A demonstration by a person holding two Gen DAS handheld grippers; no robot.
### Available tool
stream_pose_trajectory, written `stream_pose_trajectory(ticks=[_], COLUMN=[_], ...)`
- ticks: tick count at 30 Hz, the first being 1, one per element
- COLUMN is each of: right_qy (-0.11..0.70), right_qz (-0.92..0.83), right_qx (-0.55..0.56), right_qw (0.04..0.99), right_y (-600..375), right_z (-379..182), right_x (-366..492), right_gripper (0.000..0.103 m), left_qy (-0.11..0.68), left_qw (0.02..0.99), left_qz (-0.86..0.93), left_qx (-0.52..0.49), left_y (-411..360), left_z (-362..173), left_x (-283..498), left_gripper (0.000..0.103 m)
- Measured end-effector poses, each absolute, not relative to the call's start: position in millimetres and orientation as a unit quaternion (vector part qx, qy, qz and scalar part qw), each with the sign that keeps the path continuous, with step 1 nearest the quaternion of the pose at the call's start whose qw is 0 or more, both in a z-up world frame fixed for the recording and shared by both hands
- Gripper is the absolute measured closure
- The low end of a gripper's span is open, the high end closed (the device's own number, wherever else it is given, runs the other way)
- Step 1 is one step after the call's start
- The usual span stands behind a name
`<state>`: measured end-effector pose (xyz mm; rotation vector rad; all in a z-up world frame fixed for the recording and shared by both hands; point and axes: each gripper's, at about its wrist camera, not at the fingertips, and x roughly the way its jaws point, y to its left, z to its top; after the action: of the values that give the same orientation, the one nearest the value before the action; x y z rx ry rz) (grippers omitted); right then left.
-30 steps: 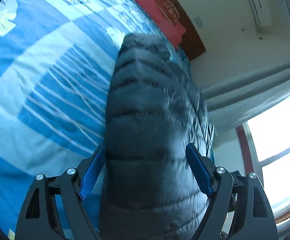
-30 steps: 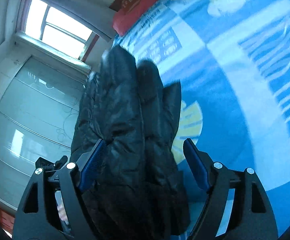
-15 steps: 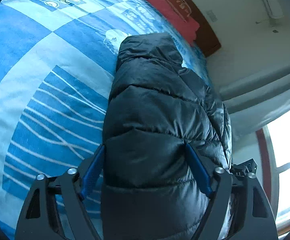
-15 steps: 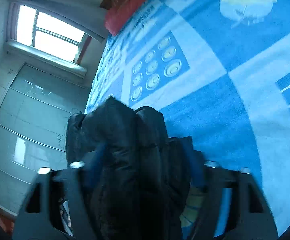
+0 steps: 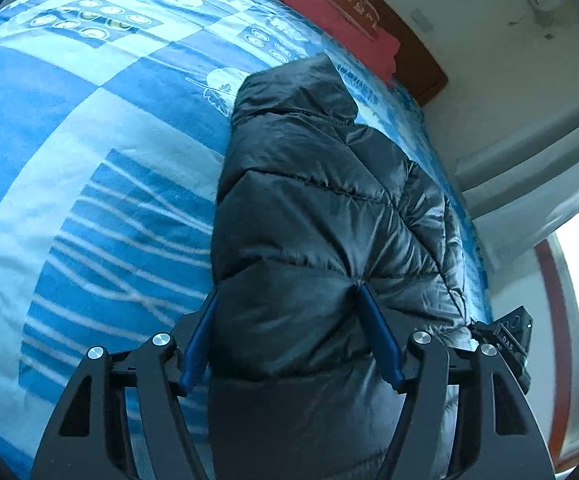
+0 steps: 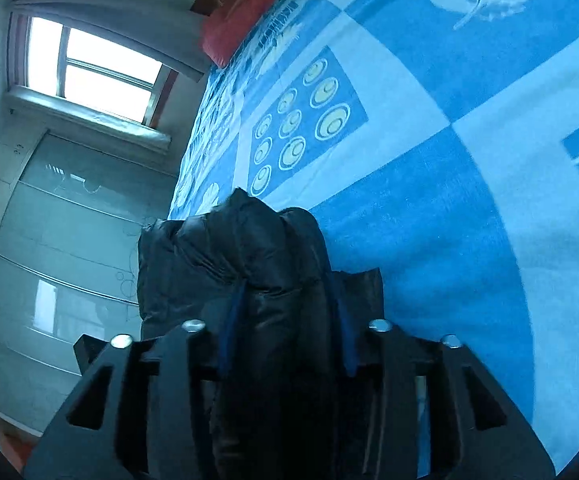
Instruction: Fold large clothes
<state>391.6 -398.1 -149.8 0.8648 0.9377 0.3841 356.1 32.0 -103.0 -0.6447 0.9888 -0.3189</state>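
A black quilted puffer jacket (image 5: 321,208) lies along the right side of a blue patterned bed cover (image 5: 101,168). My left gripper (image 5: 289,304) is shut on a thick fold of the jacket, its blue pads pressing into the padding on both sides. In the right wrist view the jacket (image 6: 245,256) bunches up between the fingers of my right gripper (image 6: 285,300), which is shut on it near the bed's edge. The jacket hides the fingertips of both grippers.
A red pillow (image 5: 329,12) lies at the head of the bed against a dark wooden headboard (image 5: 409,52). A bright window (image 6: 93,72) and pale wardrobe doors (image 6: 57,248) stand beside the bed. The other gripper's black body (image 5: 509,340) shows past the jacket.
Both grippers have closed tighter on the jacket. The jacket has come down from hanging in the air to lie lower on the bed, with more of the bed cover showing beyond it.
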Motion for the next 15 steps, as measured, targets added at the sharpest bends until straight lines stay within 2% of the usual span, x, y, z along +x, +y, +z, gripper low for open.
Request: stream_pose_trajectory(ticks=[1, 3, 8, 9, 10, 12, 15], right_qy=[0.433, 0.426, 0.440, 0.442, 0.444, 0.435, 0.424], right_qz=[0.183, 0.192, 0.209, 0.207, 0.209, 0.209, 0.196], right_qx=[0.402, 0.403, 0.408, 0.412, 0.422, 0.434, 0.426], right_qw=[0.786, 0.787, 0.772, 0.769, 0.762, 0.760, 0.775], right_y=[-399, -400, -398, -397, -397, -395, -390], right_z=[-146, -140, -151, -155, -160, -161, -157], right_x=[385, 374, 354, 353, 351, 344, 334], right_gripper=[0.047, 0.029, 0.027, 0.033, 0.049, 0.062, 0.068], left_qy=[0.465, 0.458, 0.447, 0.445, 0.446, 0.451, 0.459], left_qw=[0.815, 0.810, 0.807, 0.811, 0.813, 0.815, 0.820], left_qz=[-0.153, -0.165, -0.186, -0.188, -0.189, -0.189, -0.185], left_qx=[-0.310, -0.328, -0.337, -0.330, -0.322, -0.310, -0.288], left_y=[35, 42, 38, 35, 31, 27, 20], left_z=[-102, -99, -100, -100, -99, -98, -97], left_x=[354, 338, 310, 309, 312, 317, 332], left_gripper=[0.033, 0.027, 0.025, 0.025, 0.026, 0.030, 0.033])
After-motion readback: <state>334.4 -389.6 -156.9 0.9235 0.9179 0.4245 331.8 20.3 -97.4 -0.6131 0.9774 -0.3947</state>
